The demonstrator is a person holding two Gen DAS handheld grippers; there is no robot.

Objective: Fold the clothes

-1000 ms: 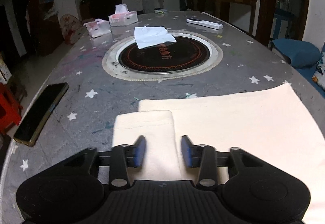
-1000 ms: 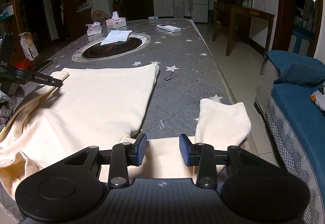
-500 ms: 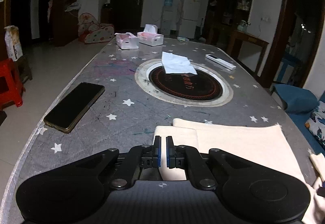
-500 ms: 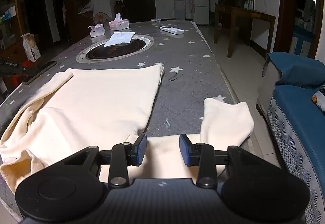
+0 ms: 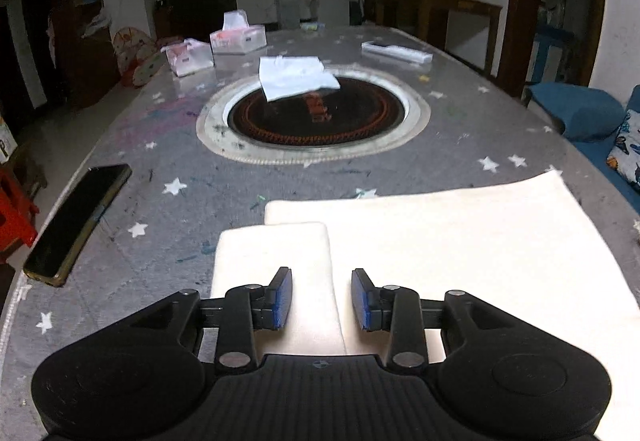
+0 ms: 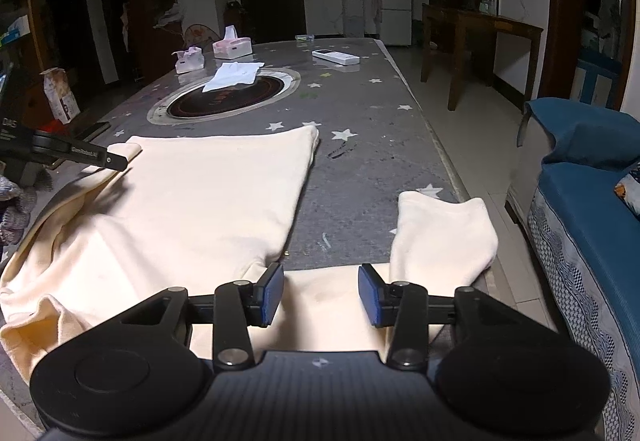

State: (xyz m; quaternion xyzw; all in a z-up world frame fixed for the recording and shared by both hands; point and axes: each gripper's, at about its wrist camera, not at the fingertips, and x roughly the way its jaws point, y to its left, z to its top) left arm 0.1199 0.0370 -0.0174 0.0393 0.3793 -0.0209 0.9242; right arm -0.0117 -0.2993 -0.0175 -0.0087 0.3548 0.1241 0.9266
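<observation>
both the left gripper (image 5: pixel 321 299) and right gripper (image 6: pixel 321 295) gape wide over the smooth cream garment (image 6: pixel 192 197).

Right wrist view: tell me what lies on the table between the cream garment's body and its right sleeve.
Only bare star-patterned tabletop separates the garment body from the sleeve in the right wrist view; the open right claw hovers over the cloth that joins them.
</observation>
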